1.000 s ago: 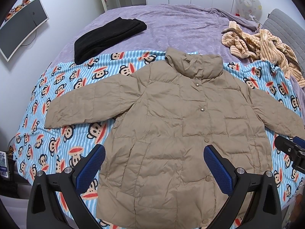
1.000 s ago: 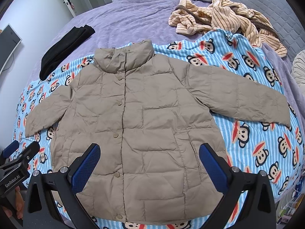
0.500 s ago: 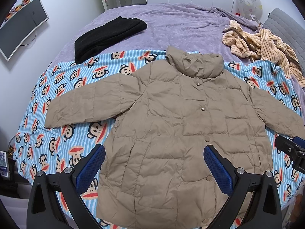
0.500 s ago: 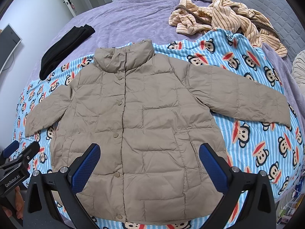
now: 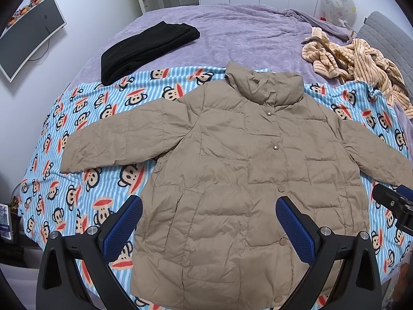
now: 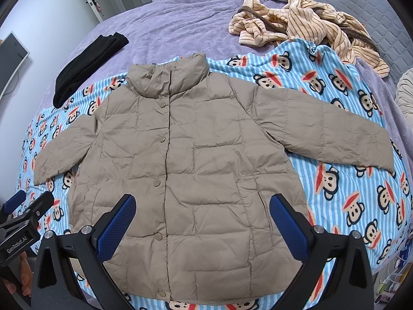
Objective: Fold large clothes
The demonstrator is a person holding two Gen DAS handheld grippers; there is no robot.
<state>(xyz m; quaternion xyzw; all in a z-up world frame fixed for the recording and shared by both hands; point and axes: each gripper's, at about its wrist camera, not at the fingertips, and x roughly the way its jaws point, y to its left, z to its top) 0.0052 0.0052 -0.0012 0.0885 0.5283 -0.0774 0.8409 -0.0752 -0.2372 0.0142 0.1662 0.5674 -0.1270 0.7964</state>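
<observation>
A tan puffer jacket [image 5: 232, 180] lies flat and front-up on a blue striped monkey-print blanket [image 5: 85, 129], snapped closed, collar toward the far side and hem at the near edge of the bed. Both sleeves stretch out sideways, the left sleeve [image 5: 116, 139] and the right sleeve [image 6: 330, 129] resting on the blanket. The left gripper [image 5: 209, 222] hangs above the jacket's lower left part, jaws spread wide and holding nothing. The right gripper [image 6: 202, 219] hangs above the lower right part, its jaws likewise spread apart and empty. Farther back, on the purple bedspread [image 5: 232, 31], a folded black garment [image 5: 144, 49] sits at the far left, touching the blanket's far edge, and a crumpled orange striped garment [image 6: 304, 25] lies at the far right. A dark monitor [image 5: 28, 33] hangs on the left wall
</observation>
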